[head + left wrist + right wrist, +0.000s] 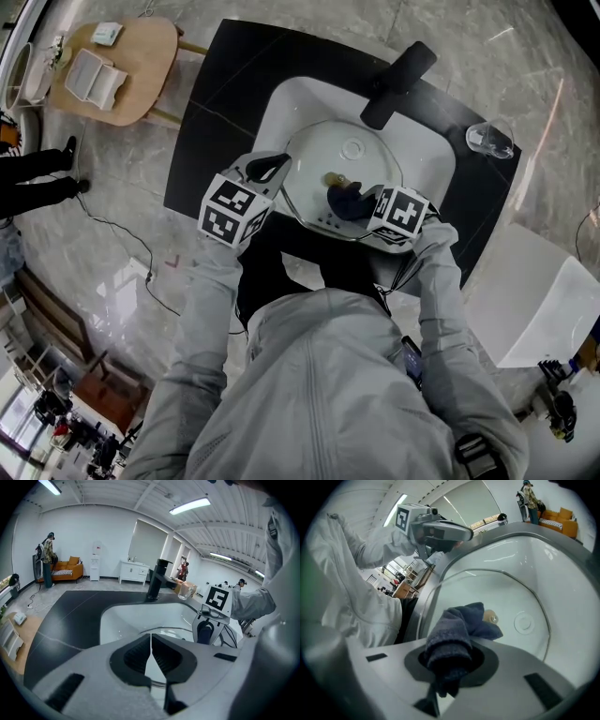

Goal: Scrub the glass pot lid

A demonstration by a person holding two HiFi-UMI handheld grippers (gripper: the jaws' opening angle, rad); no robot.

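Below me, the black counter (pixel 211 112) fills the middle of the head view, with the white sink (pixel 439 159) sunk into it. The glass pot lid (pixel 314 150) sits over the basin and covers most of it, its near edge reaching the sink's front rim. The black faucet (pixel 398 82) stands at the far side of the sink and juts out above the lid's far edge.

My left gripper (pixel 277 167) is at the lid's left edge. In the left gripper view its jaws are pressed nearly together, and the thin rim of the lid runs between them, so it is pinching the lid by the rim. My right gripper (pixel 367 204) is at the lid's near right side, clenched on a dark blue cloth (pixel 454 630). The cloth bunches up out of the jaws and its free end lies on the glass.

The lid's small tan knob (pixel 490 617) is just beside the cloth's far end; I cannot tell whether the two touch. A clear drinking glass (pixel 489 139) stands on the counter, to the right of the sink and well apart from the lid.
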